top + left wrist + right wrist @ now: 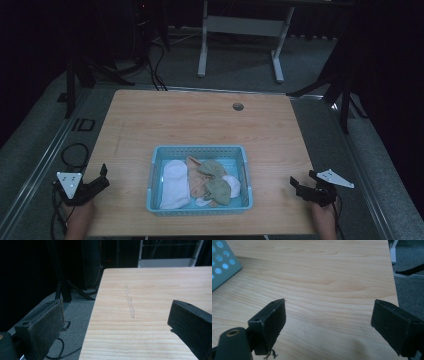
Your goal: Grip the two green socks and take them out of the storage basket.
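A light blue plastic basket (156,156) stands at the front middle of the wooden table (200,120). In it lie a white cloth (175,184), a peach cloth (196,182) and two olive-green pieces (214,169). My left gripper (102,176) hovers at the table's front left edge, jaws wide apart with nothing between them, well left of the basket. In the left gripper view the left gripper (116,315) spans the table's left edge. My right gripper (296,186) is open over the front right corner; in the right gripper view the right gripper (328,310) has bare wood between its jaws.
The basket's perforated corner (222,262) shows at the upper left of the right gripper view. A round cable hole (238,106) sits near the table's far edge. Tripod legs (85,75) and a white table frame (240,30) stand on the grey floor beyond.
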Tool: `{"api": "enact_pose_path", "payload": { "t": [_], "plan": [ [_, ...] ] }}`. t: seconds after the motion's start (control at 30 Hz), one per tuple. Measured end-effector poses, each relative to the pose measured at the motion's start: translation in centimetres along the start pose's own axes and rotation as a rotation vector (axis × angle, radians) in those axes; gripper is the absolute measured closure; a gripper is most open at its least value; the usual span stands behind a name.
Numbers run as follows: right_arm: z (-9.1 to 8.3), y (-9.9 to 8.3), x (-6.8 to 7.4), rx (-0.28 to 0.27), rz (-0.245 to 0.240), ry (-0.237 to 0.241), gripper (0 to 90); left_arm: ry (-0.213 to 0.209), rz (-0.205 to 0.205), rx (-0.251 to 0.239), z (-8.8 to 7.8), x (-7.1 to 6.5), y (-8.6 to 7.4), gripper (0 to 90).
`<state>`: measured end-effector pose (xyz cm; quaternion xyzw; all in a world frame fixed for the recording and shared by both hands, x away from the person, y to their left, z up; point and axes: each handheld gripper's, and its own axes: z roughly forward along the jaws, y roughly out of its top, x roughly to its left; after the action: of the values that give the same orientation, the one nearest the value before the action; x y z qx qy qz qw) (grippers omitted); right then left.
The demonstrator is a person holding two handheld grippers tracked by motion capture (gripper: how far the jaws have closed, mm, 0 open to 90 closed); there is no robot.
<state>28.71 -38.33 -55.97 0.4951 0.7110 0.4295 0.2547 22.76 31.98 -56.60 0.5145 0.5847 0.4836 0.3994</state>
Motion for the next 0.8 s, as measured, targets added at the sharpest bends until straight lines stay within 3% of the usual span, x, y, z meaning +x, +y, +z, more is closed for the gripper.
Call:
{"api": "enact_pose_path", "payload": {
  "t": [0.1,0.13,0.17,0.27,0.37,0.47,0.57,0.67,0.8],
  "plan": [
    [-0.01,-0.01,0.01,0.002,0.001,0.005,12.1,-0.003,-0.014,-0.013,-0.19,0.06,0.04,0.4],
    [-0.01,-0.01,0.01,0.002,0.001,0.005,12.1,-0.045,-0.058,-0.016,-0.53,0.29,0.01,0.4],
    [0.00,0.00,-0.04,0.007,0.007,0.024,12.1,-0.080,-0.069,-0.010,-0.64,0.40,-0.05,0.4],
    [0.06,0.02,-0.02,0.014,0.005,0.027,12.2,-0.090,-0.065,-0.001,-0.51,0.44,-0.12,0.4],
    [0.10,0.02,0.07,0.019,0.004,0.009,12.8,-0.087,-0.022,0.029,-0.19,0.20,-0.10,0.4],
    [0.19,0.05,0.04,0.033,0.006,0.008,12.8,-0.090,-0.012,0.045,-0.01,0.16,-0.07,0.3],
    [0.32,0.10,0.04,0.048,-0.016,0.061,13.2,-0.095,-0.025,0.043,0.00,0.30,-0.07,0.3],
    [0.39,0.12,0.18,0.054,-0.036,0.074,13.7,-0.090,-0.019,0.048,0.05,0.25,-0.07,0.3],
    [0.34,0.12,0.00,0.050,-0.024,0.103,13.7,-0.093,-0.012,0.046,0.05,0.18,-0.08,0.4]
  ]
}}
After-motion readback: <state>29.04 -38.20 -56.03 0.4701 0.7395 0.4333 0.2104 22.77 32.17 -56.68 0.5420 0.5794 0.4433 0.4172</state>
